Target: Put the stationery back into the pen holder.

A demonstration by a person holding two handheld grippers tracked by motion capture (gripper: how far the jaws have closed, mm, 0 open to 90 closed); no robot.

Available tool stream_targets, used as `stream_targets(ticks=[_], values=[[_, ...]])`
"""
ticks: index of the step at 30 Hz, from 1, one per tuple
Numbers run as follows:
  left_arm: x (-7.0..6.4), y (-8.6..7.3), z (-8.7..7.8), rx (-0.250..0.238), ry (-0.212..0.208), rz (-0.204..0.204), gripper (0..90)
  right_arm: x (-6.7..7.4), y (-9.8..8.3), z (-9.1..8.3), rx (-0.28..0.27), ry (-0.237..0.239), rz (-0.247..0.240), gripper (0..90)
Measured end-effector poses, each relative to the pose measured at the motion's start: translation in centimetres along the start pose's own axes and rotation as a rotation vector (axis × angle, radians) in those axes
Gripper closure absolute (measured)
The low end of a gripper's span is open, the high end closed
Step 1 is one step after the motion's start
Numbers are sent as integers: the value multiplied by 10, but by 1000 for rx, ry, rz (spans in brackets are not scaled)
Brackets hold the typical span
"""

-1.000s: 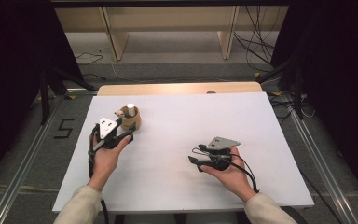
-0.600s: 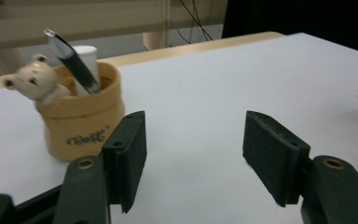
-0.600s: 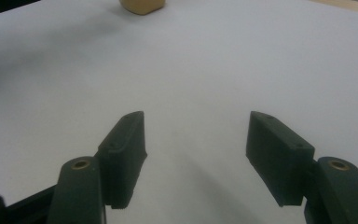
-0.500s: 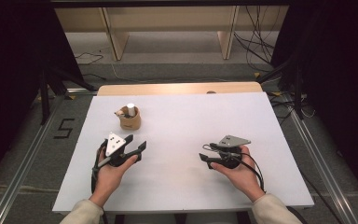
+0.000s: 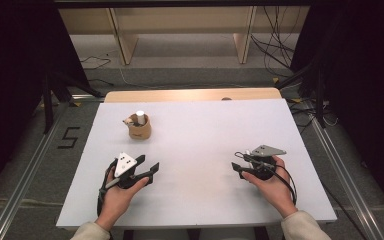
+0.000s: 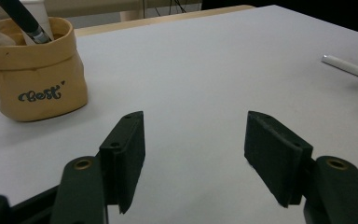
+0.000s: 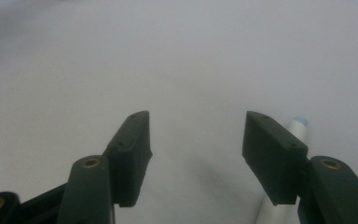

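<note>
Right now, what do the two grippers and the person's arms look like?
Both are black two-jaw tools. The left gripper carries a white three-cornered plate with dark dots; the right gripper carries a grey one. Flat black pads hang from arms with brass-ringed holes. Black cables loop from each. The sleeves are light beige.

Left tongs: drawing back from the yellow fabric pot toward the near edge of the table, now well apart from the pot, where a second ago they were just beside it; sinking lower toward the table top. Nothing between the jaws.

Right tongs: shifting rightward and toward the near edge across the table, the hand following. Jaws closing somewhat, a clear gap remaining and nothing between them; in the right gripper view a white pen is lying on the table just outside the right-hand jaw.
</note>
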State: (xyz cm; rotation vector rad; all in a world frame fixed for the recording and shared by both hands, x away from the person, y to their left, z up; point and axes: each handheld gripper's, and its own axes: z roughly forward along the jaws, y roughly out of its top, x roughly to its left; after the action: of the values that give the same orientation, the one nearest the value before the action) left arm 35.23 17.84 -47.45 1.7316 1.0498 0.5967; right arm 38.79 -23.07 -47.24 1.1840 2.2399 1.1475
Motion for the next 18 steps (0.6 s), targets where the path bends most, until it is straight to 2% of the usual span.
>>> stream_targets(ticks=[11,16,18], values=[[1,-2,-2,6,-3,-8,376,-5,-9,-9,42,-85,44,437],[1,-2,-1,11,-5,-8,376,-8,-12,-12,62,-136,83,459],[1,-2,0,11,-7,-7,376,-9,-13,-13,75,-160,118,475]])
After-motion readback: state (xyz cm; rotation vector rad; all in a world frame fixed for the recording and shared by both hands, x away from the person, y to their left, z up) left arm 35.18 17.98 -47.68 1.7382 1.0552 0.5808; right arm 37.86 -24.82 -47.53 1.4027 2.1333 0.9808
